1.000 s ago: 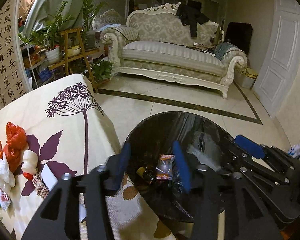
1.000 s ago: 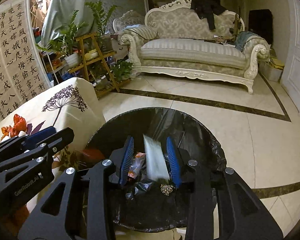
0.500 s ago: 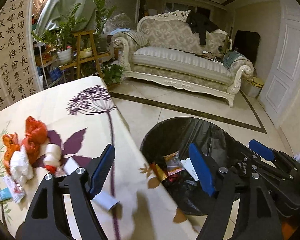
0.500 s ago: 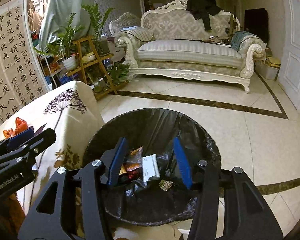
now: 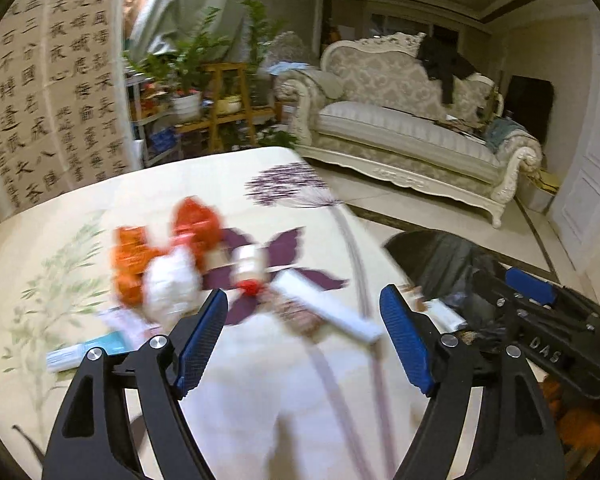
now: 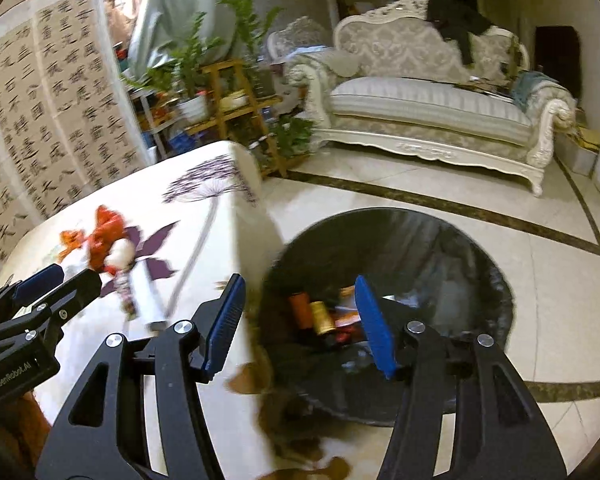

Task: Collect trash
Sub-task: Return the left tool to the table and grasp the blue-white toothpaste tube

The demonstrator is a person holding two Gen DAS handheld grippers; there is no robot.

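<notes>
Trash lies on the flowered tablecloth (image 5: 100, 208): orange wrappers (image 5: 194, 222), a crumpled white paper (image 5: 172, 286), a small red-capped bottle (image 5: 249, 266), a flat white box (image 5: 328, 310) and a blue-white tube (image 5: 84, 354). My left gripper (image 5: 302, 308) hangs open and empty over the cloth, just short of the box. My right gripper (image 6: 300, 294) straddles the table edge and the black-lined bin (image 6: 400, 240); its jaws are opening with nothing between them. Cans and wrappers (image 6: 312, 314) lie inside the bin. Each gripper shows in the other's view: the right gripper (image 5: 516, 300), the left gripper (image 6: 60, 282).
The bin (image 5: 440, 260) stands on the tiled floor right of the table. A cream sofa (image 6: 432, 112) lines the far wall, and a wooden plant stand (image 6: 236, 108) stands beyond the table. A calligraphy screen (image 5: 48, 92) is on the left.
The right gripper opened and the white packet it held now lies in the bin. The left gripper opened wide and swung left from the bin to over the table's trash.
</notes>
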